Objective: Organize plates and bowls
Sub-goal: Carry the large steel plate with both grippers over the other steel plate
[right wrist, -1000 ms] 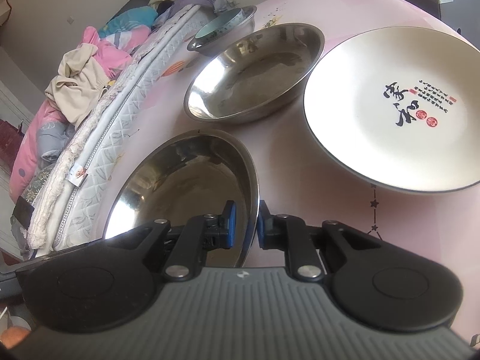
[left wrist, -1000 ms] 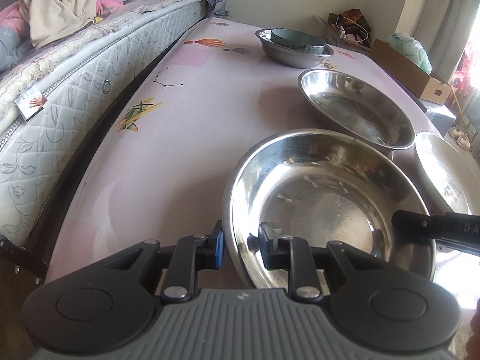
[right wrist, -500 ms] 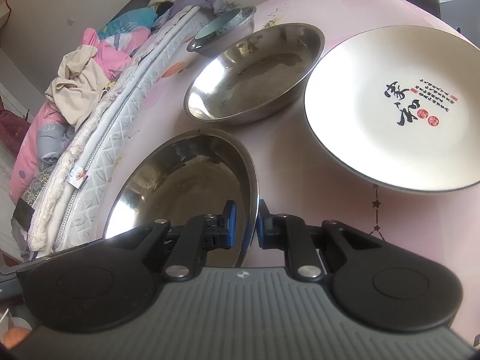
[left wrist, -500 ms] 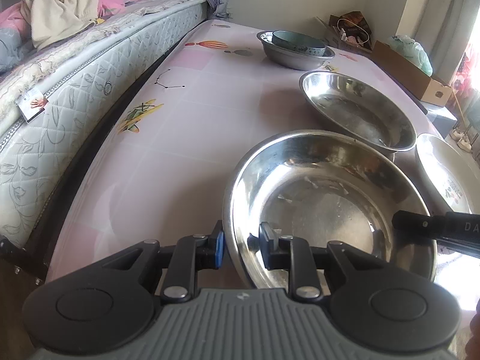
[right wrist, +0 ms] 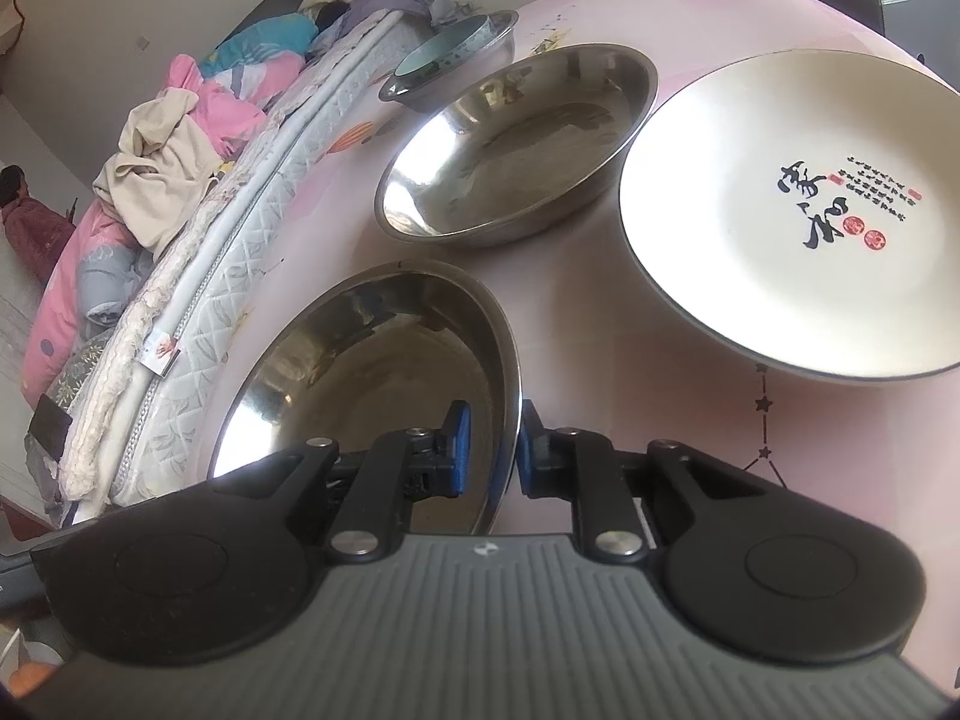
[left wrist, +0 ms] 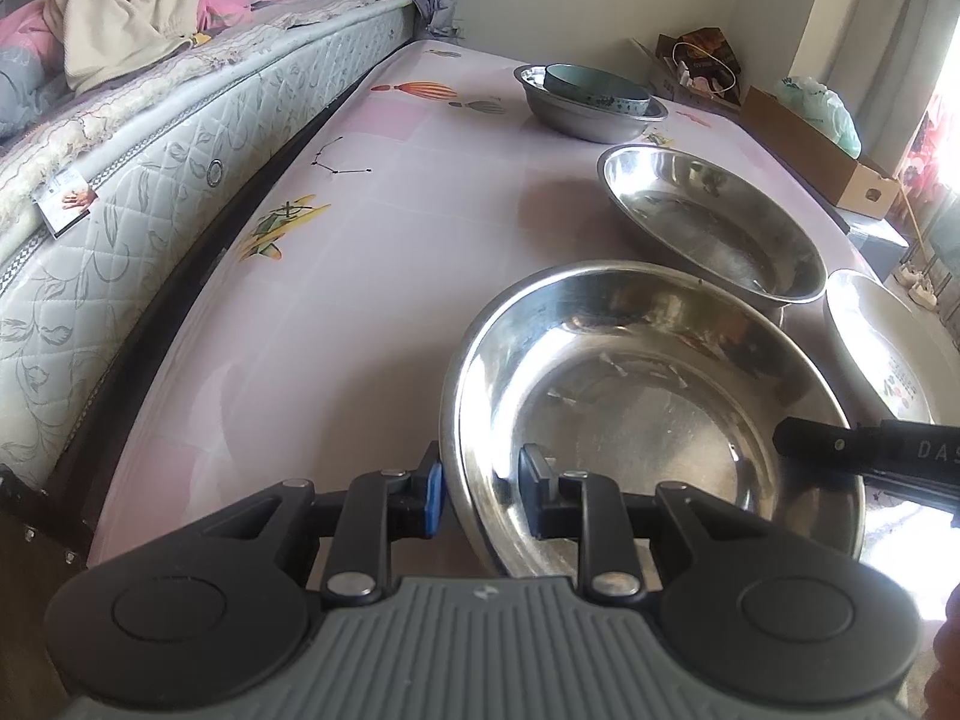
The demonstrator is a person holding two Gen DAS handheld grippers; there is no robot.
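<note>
A wide steel bowl [left wrist: 648, 396] [right wrist: 372, 372] sits at the near end of the pink table [left wrist: 372, 276]. My left gripper [left wrist: 480, 492] is shut on its near-left rim, one pad outside and one inside. My right gripper [right wrist: 491, 450] is shut on the rim of the same bowl at its right side; one of its black fingers [left wrist: 840, 447] shows in the left wrist view. Behind lies a second steel bowl [left wrist: 708, 222] [right wrist: 516, 138]. To the right rests a white plate [right wrist: 780, 210] [left wrist: 882, 348] with black calligraphy. At the far end a teal bowl [left wrist: 594, 87] sits inside a small steel bowl [left wrist: 591, 120].
A mattress [left wrist: 150, 192] piled with clothes [left wrist: 132, 6] runs along the table's left edge. A cardboard box [left wrist: 822, 162] and bags stand on the floor beyond the far right corner. Bare tabletop lies left of the bowls.
</note>
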